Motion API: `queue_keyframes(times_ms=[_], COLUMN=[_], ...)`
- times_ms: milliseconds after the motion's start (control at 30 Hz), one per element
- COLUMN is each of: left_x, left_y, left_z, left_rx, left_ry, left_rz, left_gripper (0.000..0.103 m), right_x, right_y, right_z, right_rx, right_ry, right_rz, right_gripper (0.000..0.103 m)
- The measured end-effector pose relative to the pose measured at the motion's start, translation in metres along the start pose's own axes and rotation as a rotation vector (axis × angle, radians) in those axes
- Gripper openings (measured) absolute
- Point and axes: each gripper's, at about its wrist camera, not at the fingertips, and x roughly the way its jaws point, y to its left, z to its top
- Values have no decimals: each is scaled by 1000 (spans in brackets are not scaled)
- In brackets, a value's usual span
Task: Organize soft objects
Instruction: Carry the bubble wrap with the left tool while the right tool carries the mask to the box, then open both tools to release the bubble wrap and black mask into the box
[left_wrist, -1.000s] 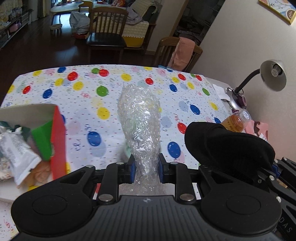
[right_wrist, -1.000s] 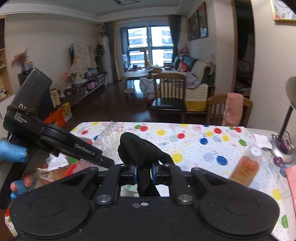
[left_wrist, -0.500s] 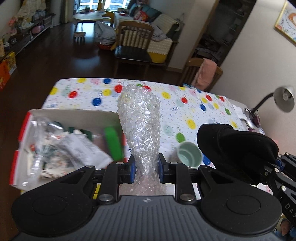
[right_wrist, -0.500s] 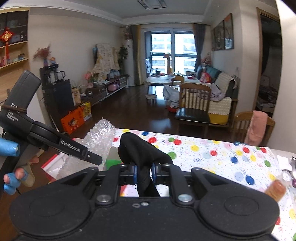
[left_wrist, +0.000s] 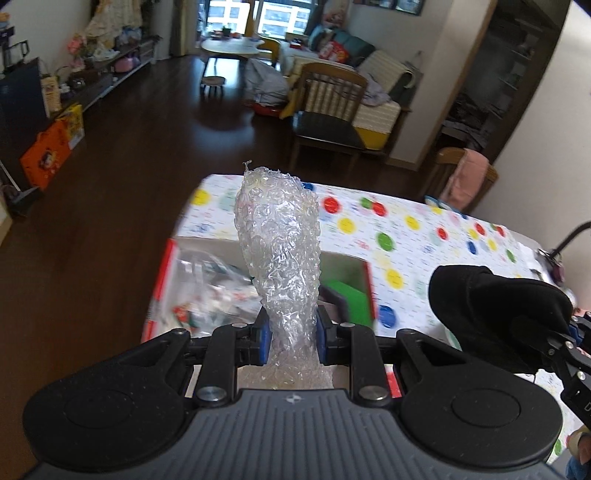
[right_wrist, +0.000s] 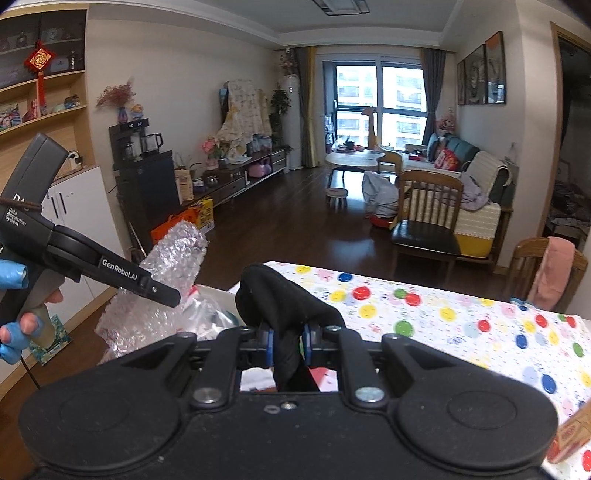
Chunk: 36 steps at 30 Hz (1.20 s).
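My left gripper (left_wrist: 290, 341) is shut on a roll of clear bubble wrap (left_wrist: 280, 251) that sticks up and forward above an open white box with red edges (left_wrist: 162, 280). The box holds plastic bags and a green item (left_wrist: 349, 299). My right gripper (right_wrist: 288, 345) is shut on a black cloth (right_wrist: 284, 299), also seen at the right of the left wrist view (left_wrist: 495, 306). In the right wrist view the left gripper (right_wrist: 147, 284) and its bubble wrap (right_wrist: 173, 254) hang to the left, over the box's corner (right_wrist: 214, 291).
The table wears a white cloth with coloured dots (left_wrist: 406, 229) (right_wrist: 461, 321). The box sits at its left end by the edge, with dark floor (left_wrist: 110, 206) beyond. Wooden chairs (right_wrist: 428, 218) stand behind the table. A wall is on the right.
Both grippers have moved left along the table with their loads. The box has come under the left gripper. The cup, bottle and lamp have left both views.
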Motion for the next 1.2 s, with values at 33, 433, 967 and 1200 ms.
queue_keyframes(times_ms=[33, 433, 967, 1200], left_x=[0, 35, 127, 154], left_y=[8, 65, 68, 69], left_z=[2, 18, 18, 7], left_rx=[-5, 4, 84, 95], left_ry=[-4, 16, 158, 211], left_rz=[8, 58, 43, 35], left_gripper=[23, 23, 23, 23], right_x=[3, 65, 139, 151], right_y=[3, 38, 64, 74], right_z=[1, 7, -14, -26], right_rx=[-3, -4, 46, 52], right_ry=[0, 63, 246, 305], right_rz=[4, 27, 3, 20], right_gripper=[13, 13, 13, 13])
